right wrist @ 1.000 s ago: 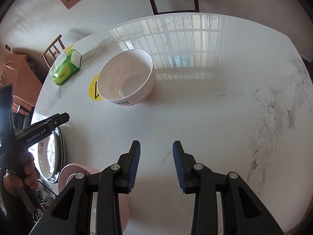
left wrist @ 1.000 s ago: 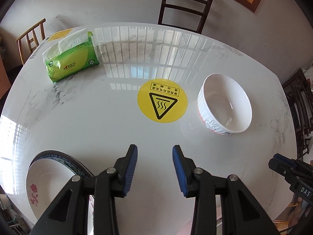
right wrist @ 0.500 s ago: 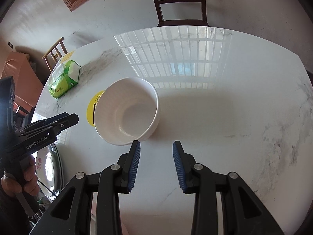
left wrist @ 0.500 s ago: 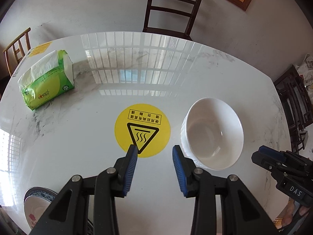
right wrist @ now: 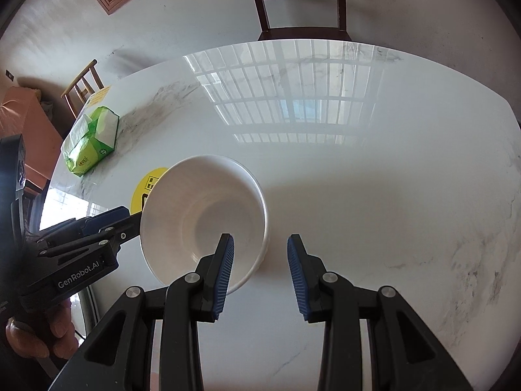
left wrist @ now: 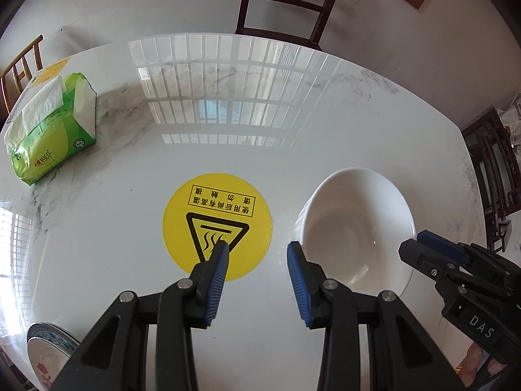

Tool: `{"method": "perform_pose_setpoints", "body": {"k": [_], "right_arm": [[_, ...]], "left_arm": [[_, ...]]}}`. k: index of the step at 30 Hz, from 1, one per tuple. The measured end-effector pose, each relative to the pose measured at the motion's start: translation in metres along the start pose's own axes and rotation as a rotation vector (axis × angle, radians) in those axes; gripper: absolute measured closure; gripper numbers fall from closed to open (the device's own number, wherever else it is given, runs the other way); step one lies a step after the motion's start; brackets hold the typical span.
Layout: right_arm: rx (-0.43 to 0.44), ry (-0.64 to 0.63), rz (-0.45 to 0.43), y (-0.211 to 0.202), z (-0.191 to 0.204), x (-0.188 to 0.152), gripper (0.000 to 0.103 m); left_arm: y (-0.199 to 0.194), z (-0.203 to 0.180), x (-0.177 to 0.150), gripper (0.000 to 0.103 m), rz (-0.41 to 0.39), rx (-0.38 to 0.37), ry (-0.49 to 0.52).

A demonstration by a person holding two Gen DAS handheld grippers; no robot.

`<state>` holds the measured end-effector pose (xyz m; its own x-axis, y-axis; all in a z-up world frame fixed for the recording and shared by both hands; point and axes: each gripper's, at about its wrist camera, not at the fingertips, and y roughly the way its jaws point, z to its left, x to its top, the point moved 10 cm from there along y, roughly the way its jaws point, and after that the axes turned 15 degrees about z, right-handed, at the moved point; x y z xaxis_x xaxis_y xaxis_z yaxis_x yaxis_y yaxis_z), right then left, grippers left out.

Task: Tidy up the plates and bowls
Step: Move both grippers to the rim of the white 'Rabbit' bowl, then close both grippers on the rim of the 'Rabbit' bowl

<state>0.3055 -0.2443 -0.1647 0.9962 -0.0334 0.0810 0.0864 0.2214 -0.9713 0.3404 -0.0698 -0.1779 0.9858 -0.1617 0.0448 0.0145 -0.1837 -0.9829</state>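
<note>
White bowl (right wrist: 208,218) sits lower centre on the marble table (right wrist: 374,195). Right gripper (right wrist: 260,244) hangs spread over its rim; left gripper (left wrist: 257,251), also spread and empty, hovers beside it.

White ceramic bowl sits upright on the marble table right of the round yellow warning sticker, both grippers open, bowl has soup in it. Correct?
One thing is off: the white ceramic bowl is empty. The right wrist view looks straight into it and shows bare glaze. Otherwise correct: it sits upright on the marble table, right of the round yellow warning sticker, with the left gripper and right gripper both open.
</note>
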Motion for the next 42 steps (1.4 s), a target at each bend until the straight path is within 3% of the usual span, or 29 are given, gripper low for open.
{"method": "perform_pose_setpoints", "body": {"k": [6,10,15,25,33,42], "right_arm": [[0.012,0.0,0.017,0.01,0.001,0.0,0.074],[0.023,0.006,0.026,0.013,0.001,0.001,0.074],[0.034,0.017,0.034,0.016,-0.001,0.001,0.076],[0.042,0.016,0.04,0.014,-0.002,-0.001,0.077],[0.056,0.024,0.044,0.02,-0.005,0.0,0.089],[0.069,0.039,0.04,0.022,-0.006,0.001,0.089]], "left_arm": [[-0.012,0.004,0.005,0.065,-0.028,-0.008,-0.021],[-0.027,-0.002,0.005,0.065,-0.047,-0.054,-0.014],[-0.018,-0.008,0.0,0.065,0.005,0.007,0.025],[0.003,-0.012,-0.003,0.065,0.067,-0.034,-0.005],[0.011,-0.015,-0.002,0.065,0.066,-0.051,-0.029],[0.023,-0.02,-0.003,0.091,0.088,-0.107,-0.033]]}}
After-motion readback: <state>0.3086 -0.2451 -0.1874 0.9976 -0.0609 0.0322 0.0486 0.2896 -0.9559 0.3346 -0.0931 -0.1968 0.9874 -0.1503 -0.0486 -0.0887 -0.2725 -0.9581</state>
